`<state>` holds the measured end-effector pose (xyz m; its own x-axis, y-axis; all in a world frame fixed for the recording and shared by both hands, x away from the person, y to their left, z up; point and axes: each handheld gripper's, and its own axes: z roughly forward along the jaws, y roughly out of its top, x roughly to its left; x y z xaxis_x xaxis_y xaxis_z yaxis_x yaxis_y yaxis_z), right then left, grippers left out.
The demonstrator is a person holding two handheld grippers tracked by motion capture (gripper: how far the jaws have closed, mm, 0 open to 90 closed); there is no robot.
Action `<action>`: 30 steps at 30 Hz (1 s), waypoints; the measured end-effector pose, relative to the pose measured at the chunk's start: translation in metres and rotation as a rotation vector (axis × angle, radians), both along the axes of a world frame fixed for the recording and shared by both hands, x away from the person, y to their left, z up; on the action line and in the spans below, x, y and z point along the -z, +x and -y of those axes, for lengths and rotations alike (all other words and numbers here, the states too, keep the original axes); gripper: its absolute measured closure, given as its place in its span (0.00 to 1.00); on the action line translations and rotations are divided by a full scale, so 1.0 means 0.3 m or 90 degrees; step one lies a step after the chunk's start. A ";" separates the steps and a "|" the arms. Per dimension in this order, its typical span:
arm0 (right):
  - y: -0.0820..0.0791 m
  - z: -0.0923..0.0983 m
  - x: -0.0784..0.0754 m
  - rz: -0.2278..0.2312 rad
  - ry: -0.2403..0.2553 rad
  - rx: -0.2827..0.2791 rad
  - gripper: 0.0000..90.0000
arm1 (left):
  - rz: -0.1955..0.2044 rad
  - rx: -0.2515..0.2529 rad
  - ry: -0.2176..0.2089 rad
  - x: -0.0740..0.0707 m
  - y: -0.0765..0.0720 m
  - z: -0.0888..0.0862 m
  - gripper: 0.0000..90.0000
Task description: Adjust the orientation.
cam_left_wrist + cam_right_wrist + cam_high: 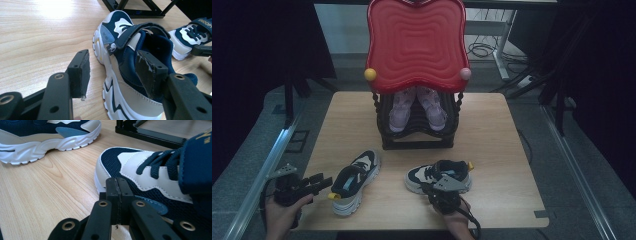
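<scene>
The table [492, 145] is seen to be of light wood with a fine grain and a smooth, slightly shiny finish. The left shoe [125, 65] is made of dark blue mesh cloth, smooth beige and white leather-like panels and a white moulded rubber sole. The right shoe [150, 172] is laced with woven cord. The red tray [417, 42] looks like glossy ribbed plastic, the rack [417, 135] like matt black plastic. Matt black pads [83, 72] with worn edges are carried by the left gripper [115, 72].

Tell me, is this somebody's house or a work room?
Probably a work room or lab, not a house. A small wooden table stands on grey floor between dark curtains, with loose cables behind and a shoe rack set up on the table.
</scene>
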<state>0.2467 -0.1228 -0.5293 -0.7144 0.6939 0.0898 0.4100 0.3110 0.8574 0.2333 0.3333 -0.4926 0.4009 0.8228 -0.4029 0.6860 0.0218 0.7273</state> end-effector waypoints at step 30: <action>0.102 0.434 -0.238 0.074 0.159 0.143 1.00 | -0.008 -0.002 -0.001 0.012 0.003 0.003 0.50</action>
<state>0.2774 -0.2531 -0.4578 -0.5620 0.8017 0.2036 0.3389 -0.0014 0.9408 0.2341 0.3324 -0.4962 0.3936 0.8233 -0.4089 0.6946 0.0250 0.7190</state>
